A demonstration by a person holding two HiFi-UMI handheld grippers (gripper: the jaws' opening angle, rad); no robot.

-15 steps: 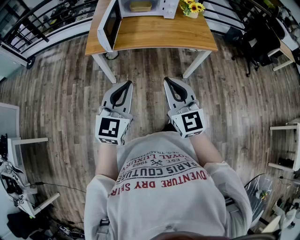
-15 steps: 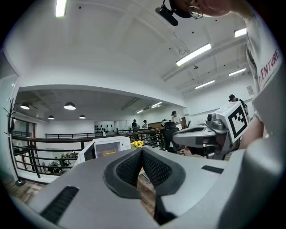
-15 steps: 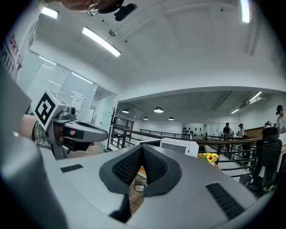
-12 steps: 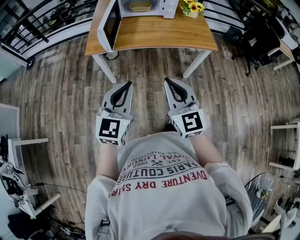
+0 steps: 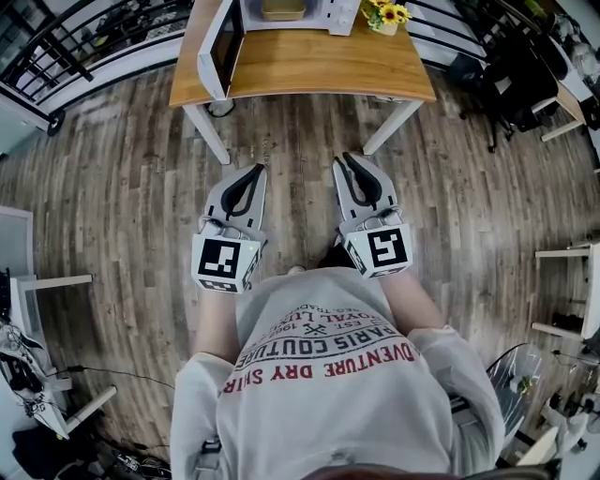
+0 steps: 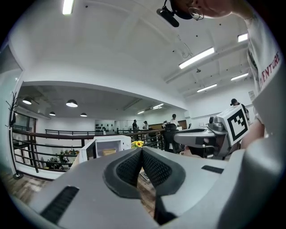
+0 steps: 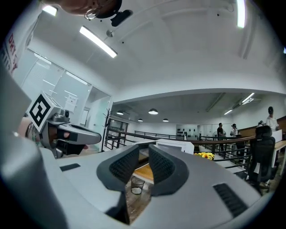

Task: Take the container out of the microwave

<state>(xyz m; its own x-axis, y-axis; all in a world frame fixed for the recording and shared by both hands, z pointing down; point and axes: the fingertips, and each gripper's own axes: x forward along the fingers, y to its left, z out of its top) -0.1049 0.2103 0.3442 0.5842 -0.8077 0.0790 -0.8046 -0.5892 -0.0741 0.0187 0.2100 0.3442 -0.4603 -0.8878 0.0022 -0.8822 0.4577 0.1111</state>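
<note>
The white microwave [image 5: 246, 21] stands on the wooden table [image 5: 309, 66] far ahead of me, its door [image 5: 217, 49] swung open to the left. A tan container [image 5: 281, 9] sits inside it; in the left gripper view the container [image 6: 108, 152] shows in the open cavity. My left gripper [image 5: 254, 171] and right gripper [image 5: 350, 160] are held side by side over the floor, well short of the table. Both are shut with nothing between their pads.
A pot of yellow flowers [image 5: 386, 14] stands right of the microwave. A black office chair [image 5: 520, 66] is at the table's right, a railing [image 5: 84, 37] at the back left. White tables [image 5: 42, 281] flank me. A wire basket [image 7: 136, 184] stands by the table.
The table sits slightly higher in the head view and the right gripper has shifted a little. Both grippers stay shut and empty.
</note>
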